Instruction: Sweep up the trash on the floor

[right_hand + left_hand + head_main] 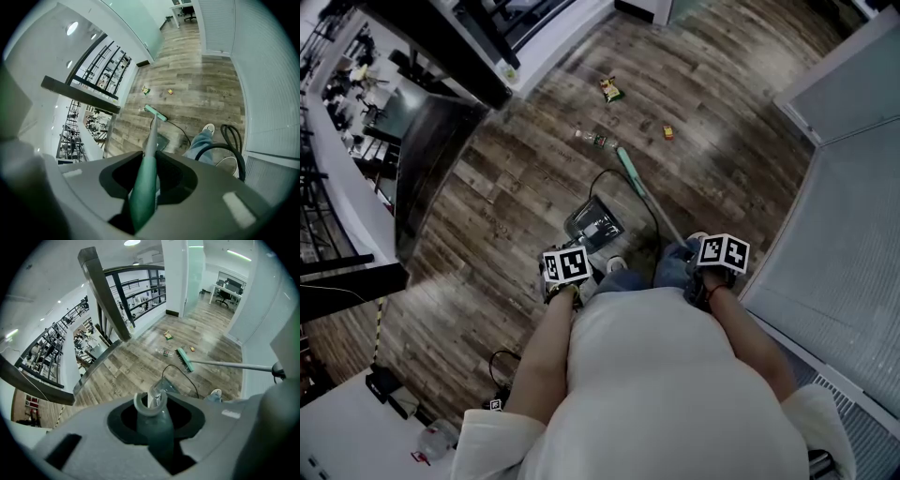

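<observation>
My left gripper (pixel 565 265) is shut on the green handle of a dustpan (pixel 595 223), which stands on the wood floor just ahead of my feet. In its own view, the left gripper (pixel 152 414) has the ring-ended handle (pixel 151 404) between its jaws. My right gripper (pixel 722 253) (pixel 145 180) is shut on the green broom handle (pixel 143 187). The broom head (pixel 628 169) (pixel 185 360) (pixel 155 113) rests on the floor beside a clear wrapper (pixel 592 139). Farther out lie a yellow snack packet (pixel 611 89) (pixel 168 335) and a small orange scrap (pixel 668 132) (pixel 170 92).
A black cable (pixel 623 183) loops across the floor by the dustpan. A dark railing and glass edge (pixel 441 141) run along the left, and white panel walls (pixel 844 216) along the right. A black hose (pixel 232 140) lies near my shoe (pixel 208 127).
</observation>
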